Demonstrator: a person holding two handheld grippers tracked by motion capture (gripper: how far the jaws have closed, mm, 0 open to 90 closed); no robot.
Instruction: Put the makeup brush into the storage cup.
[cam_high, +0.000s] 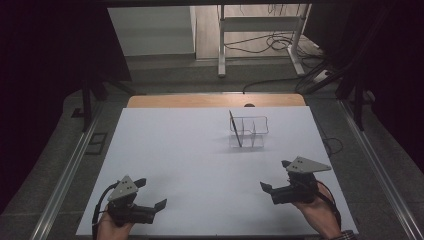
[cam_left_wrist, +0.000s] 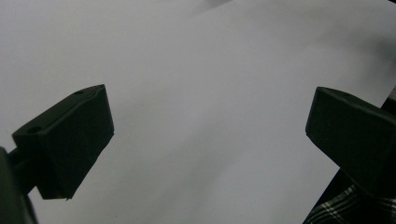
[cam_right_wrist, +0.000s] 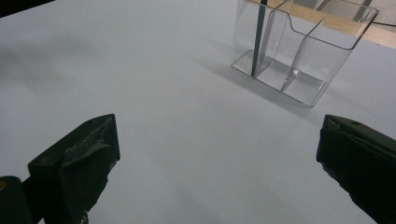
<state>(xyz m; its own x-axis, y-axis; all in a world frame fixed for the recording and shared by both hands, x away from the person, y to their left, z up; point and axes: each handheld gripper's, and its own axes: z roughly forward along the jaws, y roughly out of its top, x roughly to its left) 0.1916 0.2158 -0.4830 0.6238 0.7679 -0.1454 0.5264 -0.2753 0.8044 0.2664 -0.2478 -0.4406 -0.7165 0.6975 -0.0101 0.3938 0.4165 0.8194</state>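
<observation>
**Claws idle at near edge, organiser untouched**

Inspection runs left to right across the counter (cam_high: 200, 165), a plain white sheet over a wooden top.

Left claw (cam_high: 151, 193): held low at the near left corner in the person's left hand (cam_high: 112, 227), jaws spread wide with nothing between them. The left gripper view confirms this: bare white surface lies between the two black jaws. The claw points inward and a little away from the person. Judgement: a waiting posture, with no object within its reach.

Centre: nothing lies on the counter here.

Clear organiser (cam_high: 248, 132): stands upright right of centre, toward the far edge. It is a transparent plastic holder split by dividers into compartments. A thin dark stick (cam_high: 235, 128), pen or similar, leans in its leftmost compartment, top end projecting above the rim. The right gripper view shows the same holder (cam_right_wrist: 299, 51) with the stick (cam_right_wrist: 258, 37) standing in the end cell; the other cells look empty.

Right claw (cam_high: 276, 176): held at the near right in the person's right hand (cam_high: 320, 212), jaws fully apart and empty. The organiser sits ahead of it and well apart, slightly to the left in the high view. Judgement: this claw is the better placed to approach the holder, and its wide opening suits a first reach.
</observation>
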